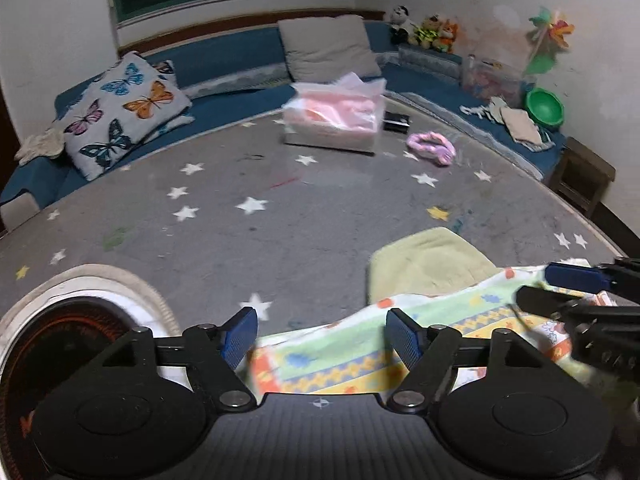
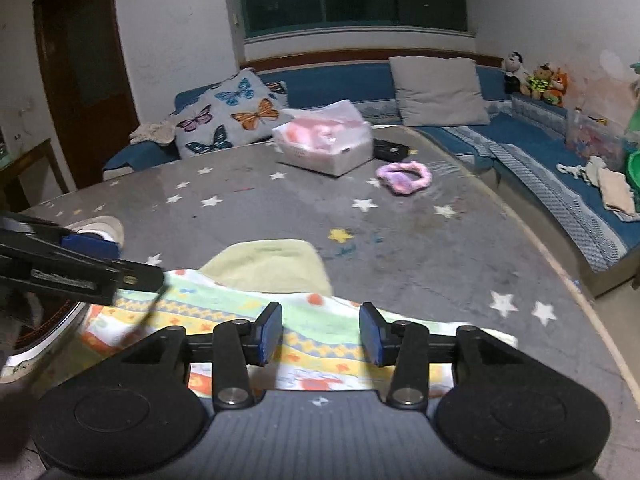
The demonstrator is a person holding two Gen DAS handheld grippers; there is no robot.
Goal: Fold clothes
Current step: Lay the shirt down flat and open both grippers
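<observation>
Both your left tool (image 1: 320, 340) and your right tool (image 2: 320, 334) stand wide with nothing between the pads, low over the near edge of the patterned cloth (image 2: 312, 328), which lies on the star-print desk (image 2: 400, 240) partly over a pale yellow piece (image 2: 268, 266). Whether a fold is starting or just laid can't be told, so keep both tools level and the edges matched

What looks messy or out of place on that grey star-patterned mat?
The colourful patterned cloth lies rumpled, overlapping a pale yellow-green cloth. Farther off, a pink fluffy ring lies loose beside a box of pink items.
</observation>
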